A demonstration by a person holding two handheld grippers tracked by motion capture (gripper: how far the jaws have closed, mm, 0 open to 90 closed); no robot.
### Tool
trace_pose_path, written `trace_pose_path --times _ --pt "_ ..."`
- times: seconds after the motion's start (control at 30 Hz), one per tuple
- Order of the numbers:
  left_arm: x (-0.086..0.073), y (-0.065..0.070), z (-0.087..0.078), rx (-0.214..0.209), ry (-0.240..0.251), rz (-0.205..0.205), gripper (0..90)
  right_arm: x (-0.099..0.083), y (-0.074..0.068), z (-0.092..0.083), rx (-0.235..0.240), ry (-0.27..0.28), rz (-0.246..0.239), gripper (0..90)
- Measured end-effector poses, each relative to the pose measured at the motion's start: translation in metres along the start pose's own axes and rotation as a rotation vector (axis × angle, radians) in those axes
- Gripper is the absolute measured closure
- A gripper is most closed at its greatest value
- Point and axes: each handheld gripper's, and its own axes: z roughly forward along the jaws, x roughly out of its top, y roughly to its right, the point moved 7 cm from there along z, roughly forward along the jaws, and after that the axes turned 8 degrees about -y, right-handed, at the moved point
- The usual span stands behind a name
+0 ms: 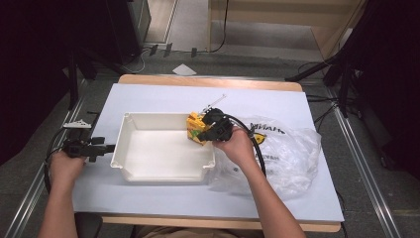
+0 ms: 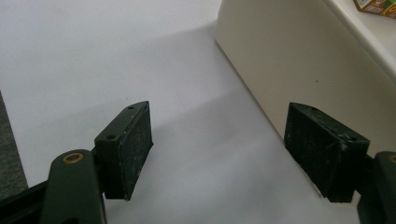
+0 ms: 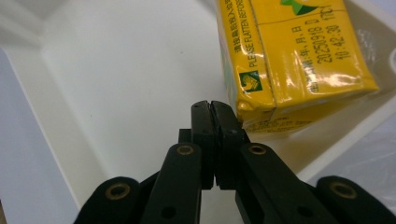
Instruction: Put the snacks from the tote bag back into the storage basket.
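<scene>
Glossy yellow carton pack (image 3: 299, 56) in white plastic tub (image 1: 163, 171); right gripper (image 3: 215, 112) fingers clenched empty, left gripper (image 2: 219, 149) fingers spread.

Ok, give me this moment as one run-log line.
right gripper: shut, empty, beside yellow carton pack | pack: in white tray | left gripper: open, empty, outside tray wall

my left gripper (image 2: 219, 154): black body, flat grey three-cornered plate on top in the high view
its pads (image 2: 135, 144): dark, rough, scuffed with pale specks, small screw holes
my right gripper (image 3: 215, 116): black, brass-coloured rivets at the link joints
cable (image 1: 255, 144): thick, black, loops from the right gripper
my arms: bare, no sleeves in sight
</scene>
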Motion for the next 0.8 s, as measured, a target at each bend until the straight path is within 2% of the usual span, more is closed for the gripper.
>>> trace_pose_path --times 0.4,0.53,0.8 --pt "0.0 0.0 0.0 -0.003 0.0 0.002 24.8 0.0 0.009 -0.003 -0.035 0.008 0.02 90.0" --pt "0.0 0.001 0.0 -0.002 0.006 0.002 24.8 0.0 0.013 -0.004 -0.023 0.015 0.032 90.0" --pt "0.0 0.0 0.0 -0.004 0.002 0.001 24.8 0.004 0.017 -0.006 -0.03 0.023 0.046 89.9"
